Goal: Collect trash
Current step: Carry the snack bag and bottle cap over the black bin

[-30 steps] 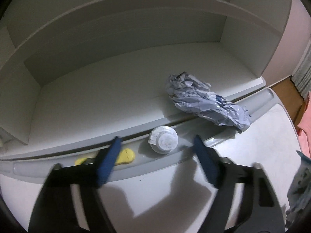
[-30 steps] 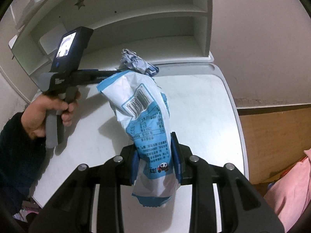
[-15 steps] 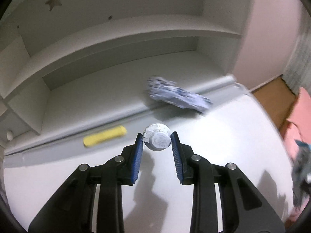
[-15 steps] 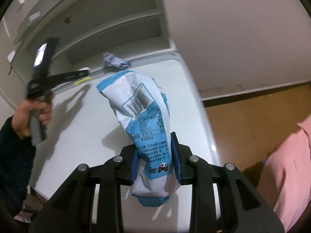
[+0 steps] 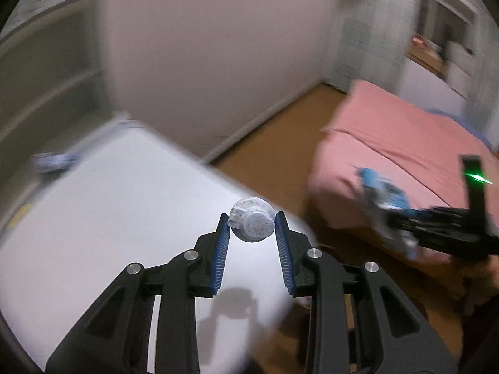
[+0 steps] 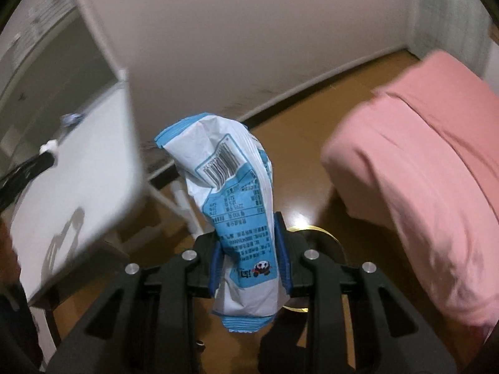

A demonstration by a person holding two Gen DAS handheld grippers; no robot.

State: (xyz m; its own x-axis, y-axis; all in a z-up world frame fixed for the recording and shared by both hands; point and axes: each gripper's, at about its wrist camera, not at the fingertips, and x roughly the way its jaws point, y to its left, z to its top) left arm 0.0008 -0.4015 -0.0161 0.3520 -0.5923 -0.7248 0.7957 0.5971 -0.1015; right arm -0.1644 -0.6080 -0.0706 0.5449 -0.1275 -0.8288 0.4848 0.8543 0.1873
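Both claws have swung off the table toward the floor — left claw pinching the cap, right claw clamped on the wrapper. Keep both grips firm until over a bin — none clearly in view.

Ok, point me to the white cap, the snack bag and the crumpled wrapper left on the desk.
white cap (image 5: 253, 223): left wrist view, on its round speckled face.
snack bag (image 6: 237, 199): right wrist view, on its printed blue panel.
crumpled wrapper (image 5: 53, 160): left wrist view, on its blurred middle.
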